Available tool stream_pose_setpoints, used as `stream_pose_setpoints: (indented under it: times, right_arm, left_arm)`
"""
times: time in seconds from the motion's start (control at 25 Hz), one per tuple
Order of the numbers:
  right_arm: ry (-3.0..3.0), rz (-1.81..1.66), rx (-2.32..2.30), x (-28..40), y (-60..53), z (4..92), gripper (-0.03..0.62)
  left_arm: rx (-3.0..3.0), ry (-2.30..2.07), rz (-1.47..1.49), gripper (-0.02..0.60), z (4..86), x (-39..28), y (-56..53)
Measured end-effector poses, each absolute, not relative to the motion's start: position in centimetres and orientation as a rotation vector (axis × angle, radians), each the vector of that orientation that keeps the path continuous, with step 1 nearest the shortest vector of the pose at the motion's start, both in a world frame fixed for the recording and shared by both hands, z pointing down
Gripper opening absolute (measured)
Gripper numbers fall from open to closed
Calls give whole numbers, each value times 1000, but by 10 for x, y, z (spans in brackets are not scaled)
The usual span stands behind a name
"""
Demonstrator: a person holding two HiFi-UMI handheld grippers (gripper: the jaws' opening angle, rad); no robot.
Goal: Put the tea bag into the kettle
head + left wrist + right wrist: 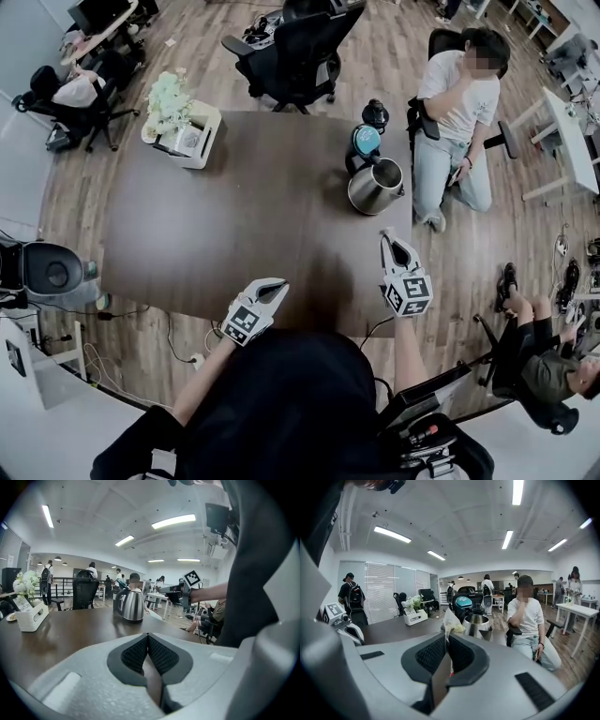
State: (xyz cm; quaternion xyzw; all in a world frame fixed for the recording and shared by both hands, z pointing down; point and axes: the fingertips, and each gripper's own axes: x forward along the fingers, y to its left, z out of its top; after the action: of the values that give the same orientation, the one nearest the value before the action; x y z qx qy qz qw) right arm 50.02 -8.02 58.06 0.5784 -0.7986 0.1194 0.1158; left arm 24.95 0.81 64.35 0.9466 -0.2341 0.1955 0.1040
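Observation:
The steel kettle (375,186) stands open on the right side of the dark table (234,225), its teal lid (366,141) tipped up behind it. My right gripper (388,240) hovers just short of the kettle, near the table's front right. In the right gripper view it (446,637) is shut on a pale tea bag (451,622) that sticks up from the jaws, with the kettle (477,625) straight ahead. My left gripper (273,288) sits at the table's front edge. In the left gripper view it (148,637) is shut with nothing between its pads, and the kettle (130,604) is farther off.
A white box with flowers (183,127) stands at the table's far left corner. A seated person (459,122) is just past the table's right edge, close to the kettle. Office chairs (295,52) stand behind the table.

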Motion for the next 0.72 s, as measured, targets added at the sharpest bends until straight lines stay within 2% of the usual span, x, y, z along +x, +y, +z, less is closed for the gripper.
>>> stream_pose_setpoints:
  times: [0.72]
  right_arm:
    - [-2337, 130, 1658, 542, -179, 521, 18]
  left_arm:
    - [2684, -758, 581, 5, 668, 235, 23]
